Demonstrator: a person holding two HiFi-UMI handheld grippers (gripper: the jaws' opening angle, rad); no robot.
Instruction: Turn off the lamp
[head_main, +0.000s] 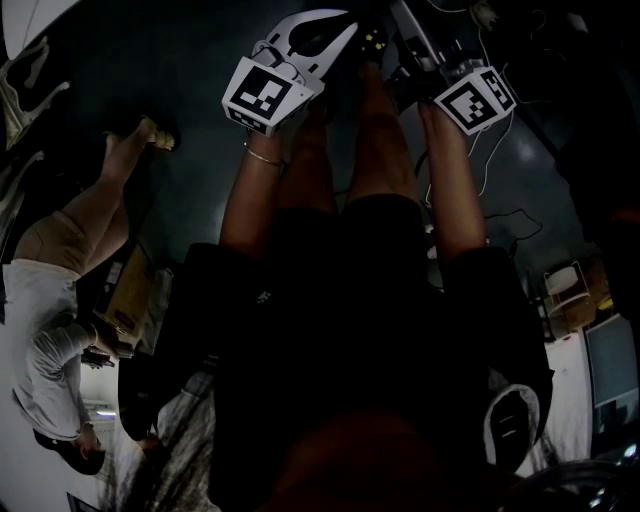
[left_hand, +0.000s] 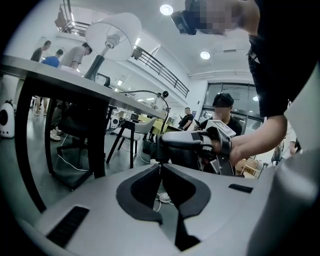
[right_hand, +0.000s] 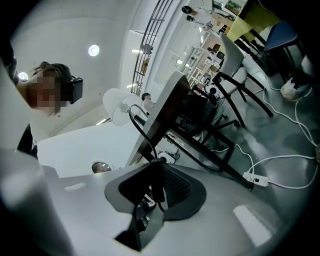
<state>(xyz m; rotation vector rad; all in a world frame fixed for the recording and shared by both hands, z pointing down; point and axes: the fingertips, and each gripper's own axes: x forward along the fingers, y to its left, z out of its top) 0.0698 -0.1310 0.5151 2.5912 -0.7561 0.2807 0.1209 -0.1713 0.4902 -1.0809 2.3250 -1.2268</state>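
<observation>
No legible text, labels, brands or numbers anywhere.

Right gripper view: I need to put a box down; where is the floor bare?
Bare floor lies between the chair legs and the power strip. Crowded: the strip's white cables and the table legs. The jaws of the right gripper pinch the cord switch.
</observation>
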